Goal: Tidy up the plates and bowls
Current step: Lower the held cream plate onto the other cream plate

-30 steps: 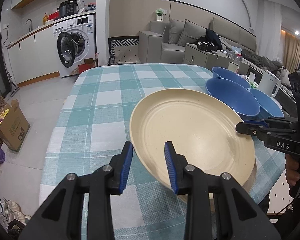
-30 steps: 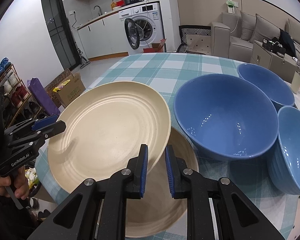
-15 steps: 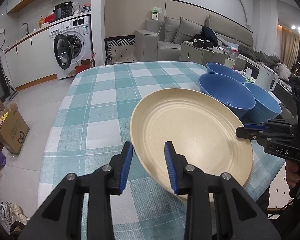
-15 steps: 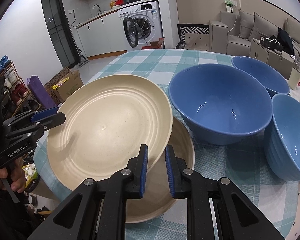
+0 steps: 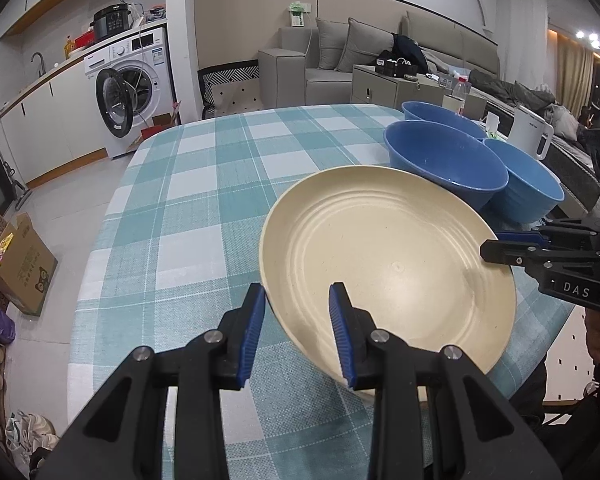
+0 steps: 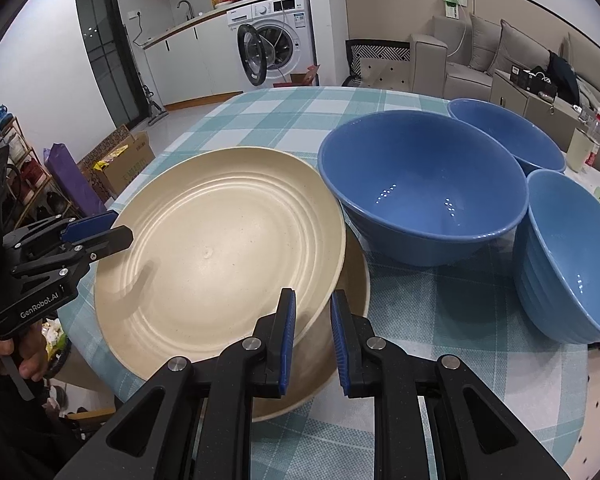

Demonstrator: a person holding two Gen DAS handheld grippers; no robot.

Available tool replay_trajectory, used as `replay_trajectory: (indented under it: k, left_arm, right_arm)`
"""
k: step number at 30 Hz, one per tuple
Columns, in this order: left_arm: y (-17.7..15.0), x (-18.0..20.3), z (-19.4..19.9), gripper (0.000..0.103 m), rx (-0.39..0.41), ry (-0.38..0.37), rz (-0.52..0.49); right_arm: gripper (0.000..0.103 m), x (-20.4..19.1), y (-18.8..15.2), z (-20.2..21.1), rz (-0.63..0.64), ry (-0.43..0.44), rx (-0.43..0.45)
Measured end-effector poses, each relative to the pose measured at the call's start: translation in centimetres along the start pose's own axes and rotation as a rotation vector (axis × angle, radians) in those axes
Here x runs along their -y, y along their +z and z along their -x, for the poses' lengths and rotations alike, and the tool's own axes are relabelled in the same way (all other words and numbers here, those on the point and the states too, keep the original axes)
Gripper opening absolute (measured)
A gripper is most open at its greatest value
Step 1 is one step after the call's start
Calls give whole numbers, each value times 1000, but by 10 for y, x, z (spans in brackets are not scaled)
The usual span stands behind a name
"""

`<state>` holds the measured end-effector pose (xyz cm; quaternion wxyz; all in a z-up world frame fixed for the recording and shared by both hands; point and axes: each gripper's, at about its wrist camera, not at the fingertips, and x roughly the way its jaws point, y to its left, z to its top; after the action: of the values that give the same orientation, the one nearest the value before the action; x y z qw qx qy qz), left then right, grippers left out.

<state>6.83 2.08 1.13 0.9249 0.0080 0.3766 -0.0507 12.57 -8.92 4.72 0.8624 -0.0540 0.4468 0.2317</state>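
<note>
A cream plate (image 5: 388, 264) (image 6: 220, 252) is held tilted between both grippers above a second cream plate (image 6: 340, 344) lying on the checked table. My left gripper (image 5: 296, 334) is shut on the plate's left rim, which sits between its blue pads. My right gripper (image 6: 312, 340) is shut on the plate's opposite rim. Each gripper shows in the other's view: the right one in the left wrist view (image 5: 540, 248), the left one in the right wrist view (image 6: 76, 236). Three blue bowls stand beyond the plates: a large one (image 6: 420, 188) (image 5: 444, 160), one behind it (image 6: 504, 132), one to the right (image 6: 568, 256).
The round table (image 5: 204, 184) has a teal and white checked cloth. A white kettle (image 5: 530, 136) stands past the bowls. A cardboard box (image 5: 16, 260) lies on the floor left of the table. A washing machine (image 5: 132, 92) and sofa stand at the back.
The held plate has come lower and closer to the plate beneath it. Both grippers keep the same hold on its rims. The bowls have not moved.
</note>
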Motion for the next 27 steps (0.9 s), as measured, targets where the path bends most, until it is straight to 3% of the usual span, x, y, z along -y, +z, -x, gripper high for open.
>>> replay_trajectory:
  k: [27]
  left_arm:
    - [-9,17,-17,31,-65,32,-71]
  right_arm:
    - [19,-3,-14,-1,60,-75,-7]
